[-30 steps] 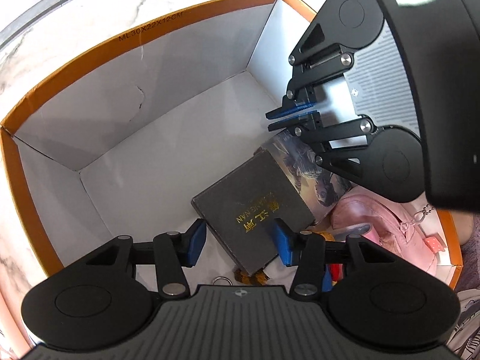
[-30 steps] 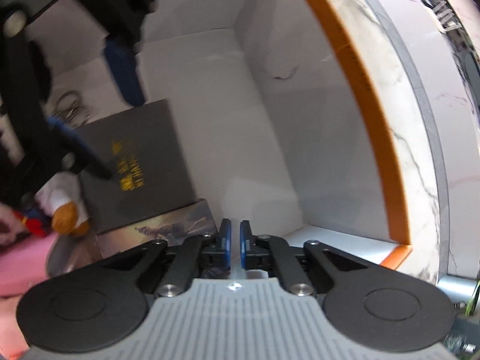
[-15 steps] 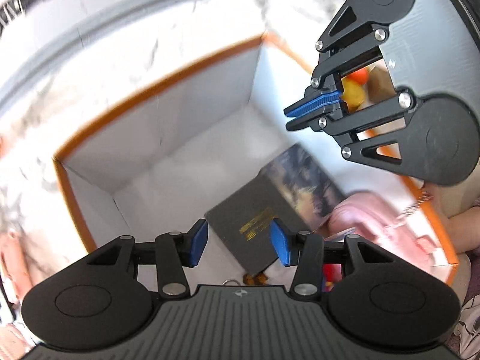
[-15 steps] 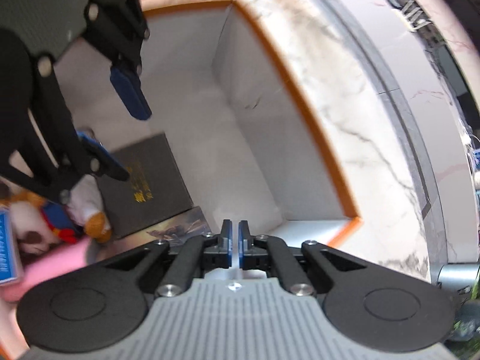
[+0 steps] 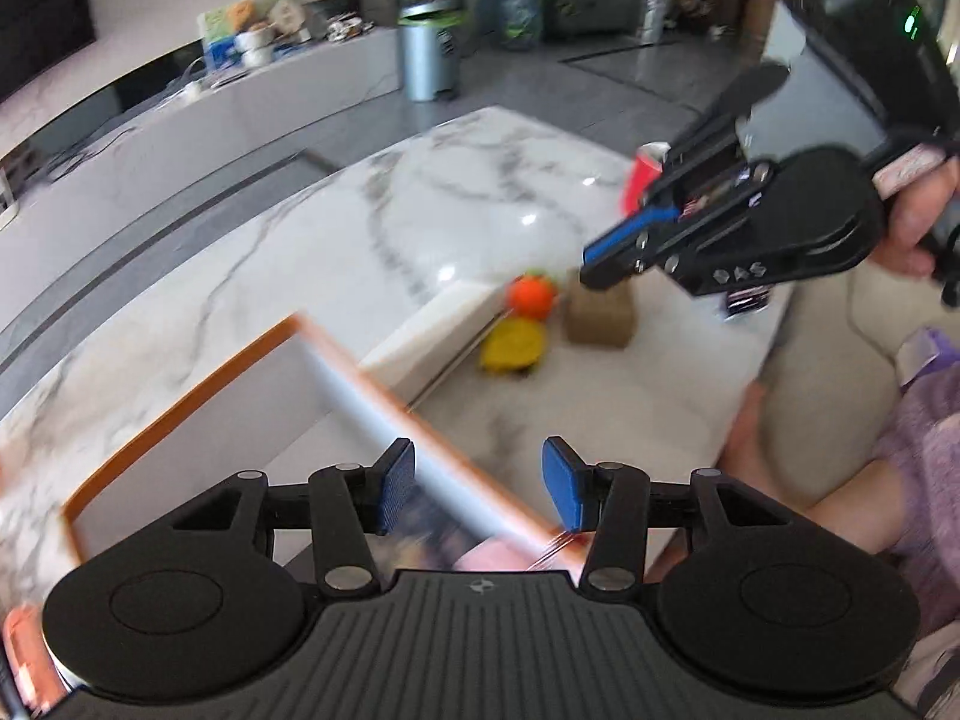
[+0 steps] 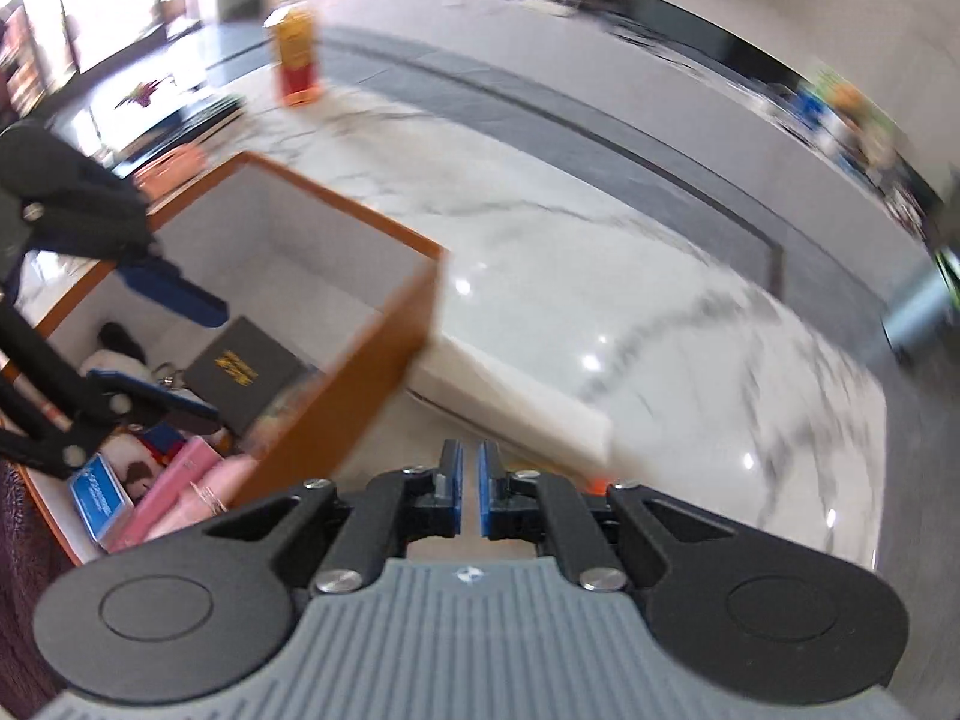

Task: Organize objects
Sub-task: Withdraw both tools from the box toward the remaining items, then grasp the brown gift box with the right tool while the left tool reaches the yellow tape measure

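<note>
Both grippers empty. Left gripper [image 5: 478,492] has its jaws spread wide with nothing between them; the orange-rimmed box [image 5: 384,387] sits directly below and ahead, its near wall running under the gap. Right gripper [image 6: 470,495] is pinched nearly closed on air, only a thin slit between the pads; the box is off to its left and the white tray edge [image 6: 516,387] lies just ahead of the tips.

Box already holds the black book [image 6: 243,366], pink case [image 6: 174,495], blue card [image 6: 99,495] and a plush toy [image 6: 114,363].

Still loose on the marble table [image 5: 420,210], well ahead of the left jaws: orange fruit [image 5: 530,295], yellow fruit [image 5: 513,348], brown cardboard block [image 5: 600,315], red can [image 5: 642,177]. The right gripper's fingers [image 5: 627,237] hang above that group in the left view.

My read: the next step is fetching one of those.

Risks:
- right jaws approach closed, so they'd shove the fruit instead of straddling it; round, likely rolls
- both frames are motion-blurred, so a fast swing could clip the box wall or knock the can over
- the two grippers work close together over the box, so collision is possible
</note>
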Tool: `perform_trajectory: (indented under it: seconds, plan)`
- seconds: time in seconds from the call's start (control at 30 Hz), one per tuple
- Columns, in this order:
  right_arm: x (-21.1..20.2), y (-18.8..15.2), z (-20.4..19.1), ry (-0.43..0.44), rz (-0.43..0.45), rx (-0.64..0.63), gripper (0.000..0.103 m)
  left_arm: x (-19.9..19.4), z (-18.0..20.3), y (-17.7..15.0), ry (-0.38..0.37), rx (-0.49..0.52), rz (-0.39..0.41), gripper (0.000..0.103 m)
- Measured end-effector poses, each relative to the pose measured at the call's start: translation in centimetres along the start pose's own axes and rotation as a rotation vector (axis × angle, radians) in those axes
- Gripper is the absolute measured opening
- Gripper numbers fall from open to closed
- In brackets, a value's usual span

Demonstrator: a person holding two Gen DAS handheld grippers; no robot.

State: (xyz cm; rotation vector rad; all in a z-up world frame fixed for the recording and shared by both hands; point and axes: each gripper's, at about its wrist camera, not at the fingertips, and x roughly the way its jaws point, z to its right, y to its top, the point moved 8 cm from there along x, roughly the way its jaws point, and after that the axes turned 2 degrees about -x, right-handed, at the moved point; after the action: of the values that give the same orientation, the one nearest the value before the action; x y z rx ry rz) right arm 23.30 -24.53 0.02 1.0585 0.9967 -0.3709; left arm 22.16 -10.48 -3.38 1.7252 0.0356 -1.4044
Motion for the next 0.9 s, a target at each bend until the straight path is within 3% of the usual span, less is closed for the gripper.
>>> perform_trajectory:
  seconds: [0.07, 0.13, 0.27, 0.33, 0.37, 0.53, 0.7, 0.9]
  plan:
    - [1.0, -1.7, 0.9, -0.015, 0.001, 0.067, 0.011, 2.6, 1.7, 0.6, -0.007, 0.018, 0.01, 0.056]
    - [1.2, -4.0, 2.4, -0.044, -0.002, 0.148, 0.025, 3.6, 2.8, 1.4, -0.005, 0.022, 0.016, 0.061]
    - [2.6, -7.8, 4.8, -0.074, 0.027, 0.357, 0.041, 7.6, 4.3, 2.8, 0.021, 0.043, -0.001, 0.07]
    - [3.5, -9.1, 6.1, -0.101, 0.056, 0.493, 0.062, 9.3, 4.9, 3.5, 0.047, 0.064, -0.019, 0.075]
    - [4.1, -9.6, 6.7, -0.113, 0.073, 0.562, 0.066, 10.0, 5.1, 3.9, 0.052, 0.061, -0.031, 0.075]
    - [7.5, -11.3, 8.4, -0.095, 0.094, 0.764, 0.075, 13.9, 4.8, 4.5, 0.065, 0.023, -0.093, 0.077]
    - [9.7, -11.2, 9.7, -0.081, 0.117, 0.827, 0.083, 15.9, 4.1, 3.7, 0.079, -0.001, -0.136, 0.078]
    - [11.1, -10.8, 10.7, -0.059, 0.133, 0.863, 0.084, 17.6, 3.6, 3.0, 0.087, -0.028, -0.209, 0.08]
